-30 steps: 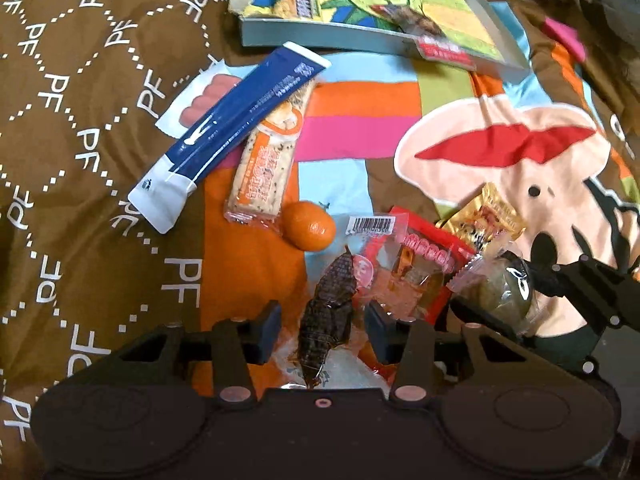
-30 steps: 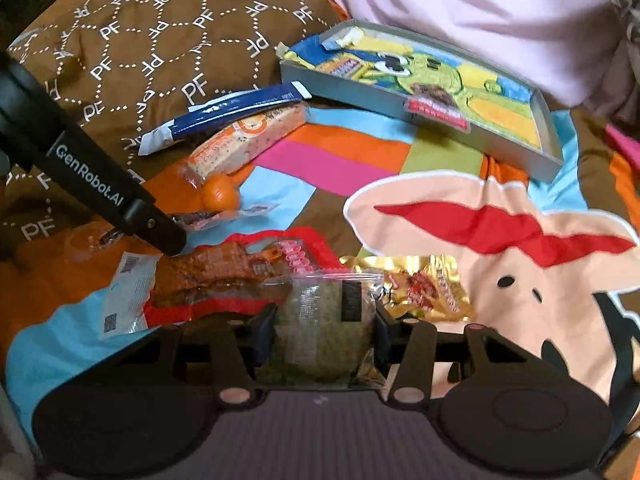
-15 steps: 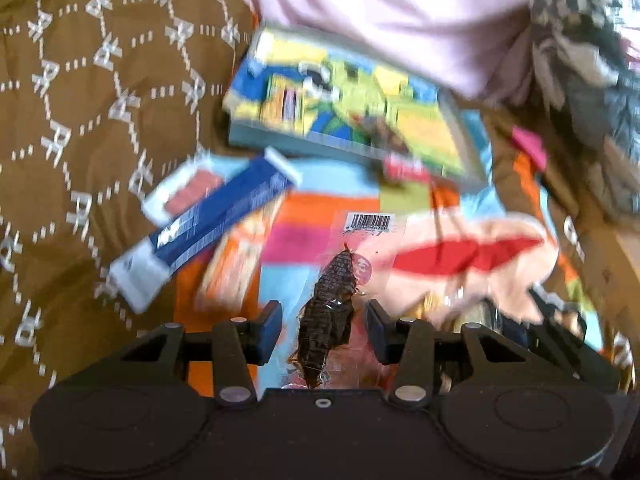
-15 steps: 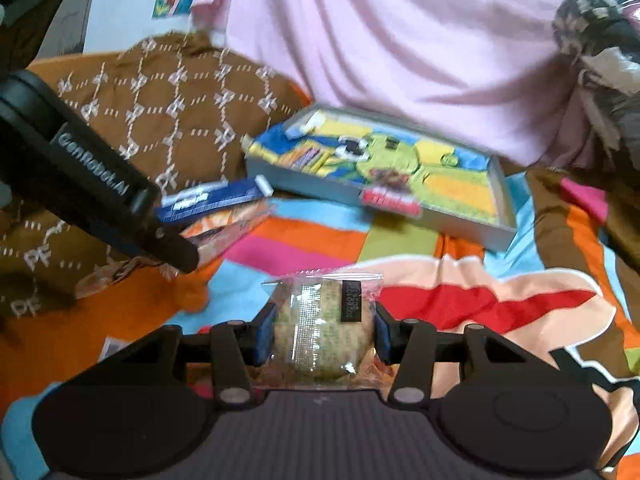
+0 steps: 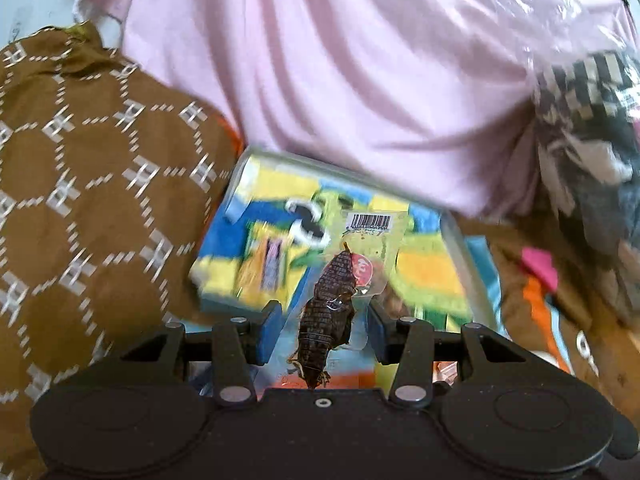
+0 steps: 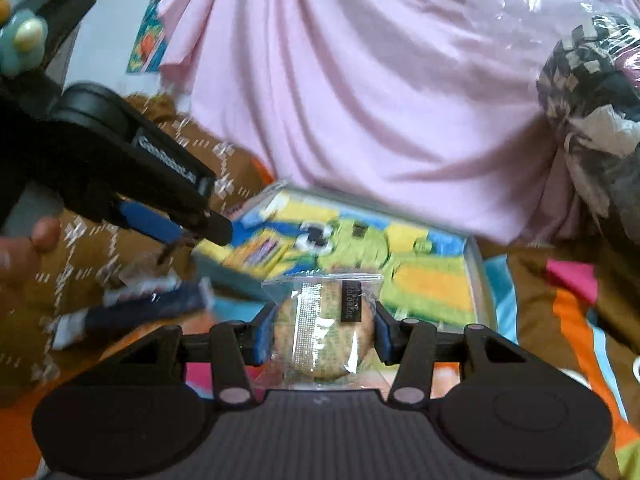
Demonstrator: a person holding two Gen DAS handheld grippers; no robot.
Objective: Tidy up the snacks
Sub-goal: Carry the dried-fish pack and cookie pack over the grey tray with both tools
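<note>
I have both jaws clamped, left gripper (image 5: 322,330) on a fish pack (image 5: 328,316), right gripper (image 6: 322,334) on a cookie (image 6: 324,332), neither yet in the tray (image 6: 476,280).

Between my left tongs (image 5: 324,330) sits the clear packet with the dried snack (image 5: 326,316), clear of the bedding. Between my right tongs (image 6: 322,334) sits the wrapped round biscuit (image 6: 322,330). Ahead of both lies the flat tray (image 6: 474,280) on the patterned blanket (image 6: 568,304). Behind the tray hangs draped cloth (image 5: 360,80). Left of my right tongs lies a long stick packet (image 6: 140,308), with my left tongs above it. A cushion (image 5: 80,200) lies left of the tray.
</note>
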